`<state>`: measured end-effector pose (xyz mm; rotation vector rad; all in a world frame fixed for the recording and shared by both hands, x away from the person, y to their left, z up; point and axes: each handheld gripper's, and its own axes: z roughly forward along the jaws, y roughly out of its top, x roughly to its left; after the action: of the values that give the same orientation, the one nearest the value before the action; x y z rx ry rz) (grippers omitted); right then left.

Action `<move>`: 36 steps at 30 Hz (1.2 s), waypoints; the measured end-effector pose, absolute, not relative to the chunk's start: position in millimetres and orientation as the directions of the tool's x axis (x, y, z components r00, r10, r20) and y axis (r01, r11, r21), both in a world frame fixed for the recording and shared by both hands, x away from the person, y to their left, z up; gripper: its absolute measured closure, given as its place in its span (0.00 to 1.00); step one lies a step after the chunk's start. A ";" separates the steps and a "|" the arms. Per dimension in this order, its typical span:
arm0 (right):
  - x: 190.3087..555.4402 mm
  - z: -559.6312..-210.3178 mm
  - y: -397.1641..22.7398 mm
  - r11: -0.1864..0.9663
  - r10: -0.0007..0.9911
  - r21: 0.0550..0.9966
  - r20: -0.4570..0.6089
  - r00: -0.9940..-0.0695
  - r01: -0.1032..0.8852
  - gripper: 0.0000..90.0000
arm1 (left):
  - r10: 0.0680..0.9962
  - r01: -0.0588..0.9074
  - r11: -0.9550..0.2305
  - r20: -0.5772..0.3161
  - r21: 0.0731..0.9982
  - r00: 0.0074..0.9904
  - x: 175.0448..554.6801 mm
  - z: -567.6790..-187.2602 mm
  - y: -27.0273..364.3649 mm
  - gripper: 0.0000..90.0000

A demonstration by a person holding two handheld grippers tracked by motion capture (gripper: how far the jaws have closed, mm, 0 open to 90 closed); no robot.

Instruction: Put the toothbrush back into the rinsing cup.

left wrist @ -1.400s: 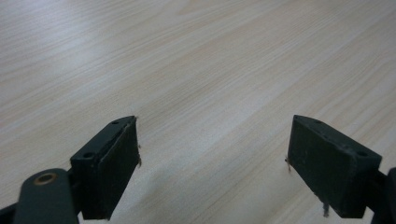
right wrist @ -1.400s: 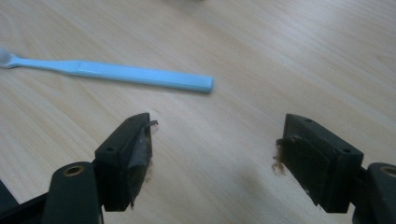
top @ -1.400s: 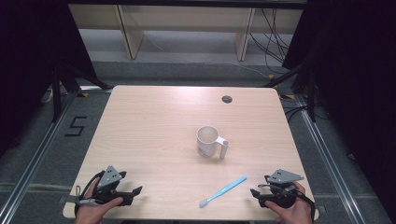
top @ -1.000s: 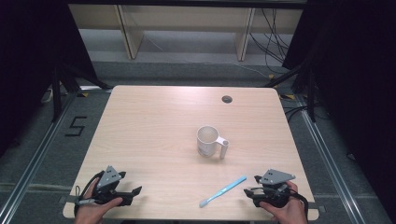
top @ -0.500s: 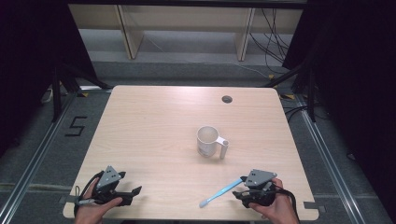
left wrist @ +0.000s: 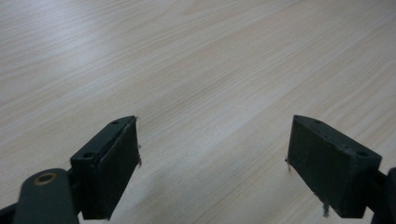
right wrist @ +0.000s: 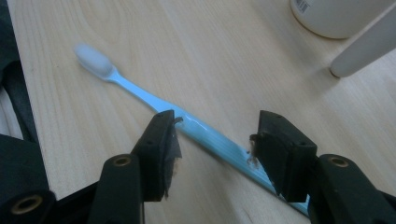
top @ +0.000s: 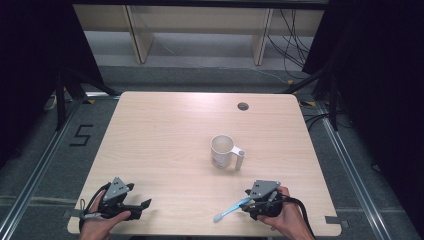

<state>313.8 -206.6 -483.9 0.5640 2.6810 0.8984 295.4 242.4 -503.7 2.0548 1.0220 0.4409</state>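
Your right hand-held gripper (top: 251, 204) has moved left along the near edge of the surface (top: 165, 135) since the earliest picture, where it sat near the right corner, apart from the toothbrush; now it is at the handle end of the blue toothbrush (top: 230, 209), your right hand (top: 285, 220) behind it. In the right gripper view its jaws are spread, one on each side of the light blue handle (right wrist: 210, 140); the handle runs slantwise between them and lies flat on the wood; the jaws have not closed on it, and whether either pad touches it you cannot tell from this angle. The white bristle head (right wrist: 93, 58) points away from that gripper, toward the near left.

The toothbrush itself has not shifted; it lies at the same slant near the front edge as before. The white mug (top: 223, 151) also stays put, upright near the middle of the surface with its handle toward the right, well apart from the brush; in the right gripper view its base and handle (right wrist: 359, 49) show at the top right corner.

Your left hand-held gripper (top: 145, 204) has kept its place at the near left corner, held in your left hand (top: 102, 220); in the left gripper view its jaws stand wide apart over bare wood (left wrist: 210, 70) with nothing between them. A small dark hole (top: 243, 106) sits in the far part of the surface.
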 end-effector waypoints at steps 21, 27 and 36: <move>319.2 -490.5 -197.5 0.770 0.389 0.583 -0.109 -0.915 0.258 0.56 | 0.790 0.510 -0.348 -0.046 0.786 0.611 296.2 -505.0 239.6 0.18; 319.8 -491.3 -193.9 0.778 0.383 0.573 -0.109 -0.917 0.256 0.56 | 0.792 0.514 -0.342 -0.054 0.787 0.609 296.1 -505.1 239.4 0.18; 320.7 -492.0 -192.3 0.786 0.385 0.560 -0.109 -0.917 0.264 0.57 | 0.784 0.509 -0.363 -0.039 0.780 0.619 296.1 -503.8 241.1 0.18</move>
<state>320.7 -192.3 -492.0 0.5077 2.7602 0.8179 296.1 241.1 -503.8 2.0445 1.0145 0.4382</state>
